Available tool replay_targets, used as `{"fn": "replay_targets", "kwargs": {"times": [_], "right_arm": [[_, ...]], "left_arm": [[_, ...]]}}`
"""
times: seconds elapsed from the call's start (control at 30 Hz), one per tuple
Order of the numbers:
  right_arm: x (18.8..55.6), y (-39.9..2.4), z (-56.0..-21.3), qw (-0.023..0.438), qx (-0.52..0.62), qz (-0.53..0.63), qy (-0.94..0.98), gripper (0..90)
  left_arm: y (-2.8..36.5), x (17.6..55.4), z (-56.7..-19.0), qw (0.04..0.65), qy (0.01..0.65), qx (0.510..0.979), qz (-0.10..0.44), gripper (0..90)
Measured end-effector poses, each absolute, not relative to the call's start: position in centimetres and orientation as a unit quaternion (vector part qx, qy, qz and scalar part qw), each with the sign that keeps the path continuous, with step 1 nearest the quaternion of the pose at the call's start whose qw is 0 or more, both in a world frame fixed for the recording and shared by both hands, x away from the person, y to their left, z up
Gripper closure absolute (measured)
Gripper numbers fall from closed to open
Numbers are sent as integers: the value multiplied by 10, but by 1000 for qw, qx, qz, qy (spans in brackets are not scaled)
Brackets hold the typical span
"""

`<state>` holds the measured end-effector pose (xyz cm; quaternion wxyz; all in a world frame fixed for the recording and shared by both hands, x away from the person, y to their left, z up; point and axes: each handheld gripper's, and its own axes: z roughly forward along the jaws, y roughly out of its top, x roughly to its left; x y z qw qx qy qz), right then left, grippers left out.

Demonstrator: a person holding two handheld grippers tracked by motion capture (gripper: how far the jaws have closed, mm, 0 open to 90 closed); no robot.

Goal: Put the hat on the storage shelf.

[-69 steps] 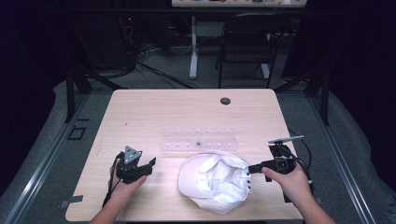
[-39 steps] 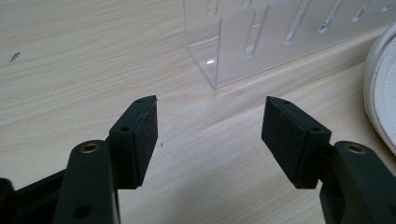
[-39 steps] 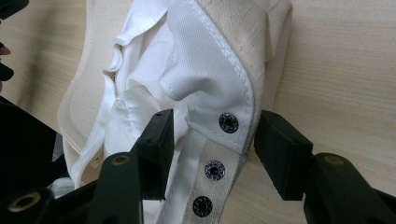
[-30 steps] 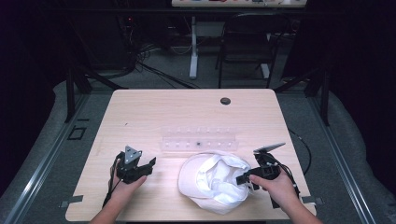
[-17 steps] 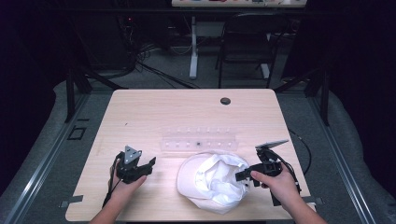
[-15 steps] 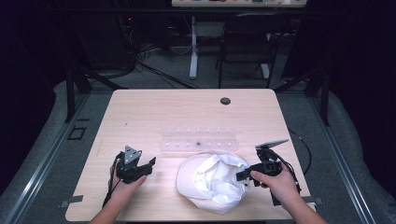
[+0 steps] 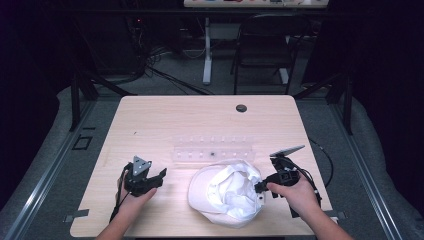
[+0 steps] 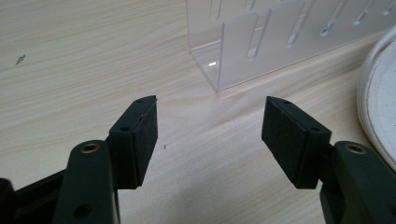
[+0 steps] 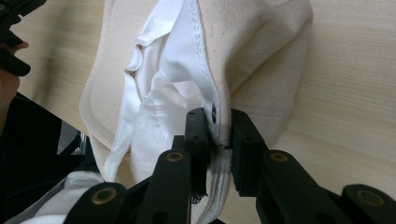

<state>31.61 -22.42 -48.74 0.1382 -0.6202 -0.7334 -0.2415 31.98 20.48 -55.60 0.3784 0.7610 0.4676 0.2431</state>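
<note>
A cream cap (image 7: 226, 195) lies upside down on the wooden table (image 7: 160, 125), its white lining facing up. My right gripper (image 7: 261, 188) sits at the cap's right rim. Its jaws have just been closing and now pinch the rim of the cap (image 9: 252, 60) between the pads, at the seam with a small black eyelet. To the left of the cap my left gripper (image 7: 161, 175) rests low over the table. Its pads (image 8: 140, 135) stand wide apart above bare wood, nothing between them.
A clear acrylic rack (image 7: 212, 151) with slots stands just beyond the cap; its corner (image 8: 238, 51) is close ahead of my left gripper. A dark round grommet (image 7: 241, 108) sits near the table's far edge. A folding chair (image 7: 265, 45) stands behind the table.
My right gripper moved in to the cap's right rim and its jaws shut on the fabric. The cap's right side is bunched up a little. The left gripper has stayed put.
</note>
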Motion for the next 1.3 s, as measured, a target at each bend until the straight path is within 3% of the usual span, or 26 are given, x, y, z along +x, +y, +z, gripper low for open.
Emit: {"fn": "replay_targets", "kwargs": {"times": [0.63,1.3], "right_arm": [[327,-226,-473,114,-632,-238,-729,821],[334,-212,-430,87,-629,-198,-747,824]], "left_arm": [[205,320,-556,377,464,764,243,366],[203,320,-558,374,463,767,242,366]]}}
